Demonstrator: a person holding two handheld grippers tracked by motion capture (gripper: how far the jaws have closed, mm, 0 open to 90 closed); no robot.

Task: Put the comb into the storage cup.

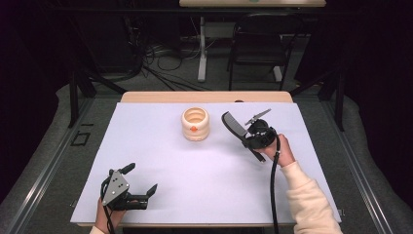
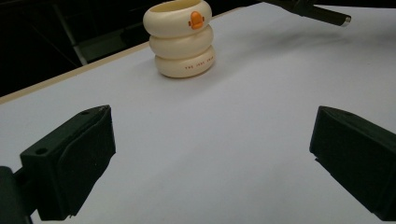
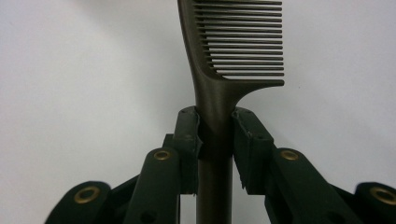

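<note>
Comb (image 3: 219, 60) clamped at the handle by right gripper (image 3: 215, 133), held off the white sheet (image 1: 160, 161) right of ringed cream holder (image 1: 195, 124) | left gripper (image 2: 210, 154) wide open, empty, near edge | pickup judged done; placing into holder judged left.

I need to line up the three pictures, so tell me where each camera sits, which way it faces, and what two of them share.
High view: above the person's side, facing forward and down on the table; both hands, a sleeve, left tool, right tool.
Left gripper view: on the left tool, looking across at the cream holder; its open jaws.
Right gripper view: on the right tool, facing the table; jaws clamp the comb.
Shared: the high view shows that holder and comb too.
</note>
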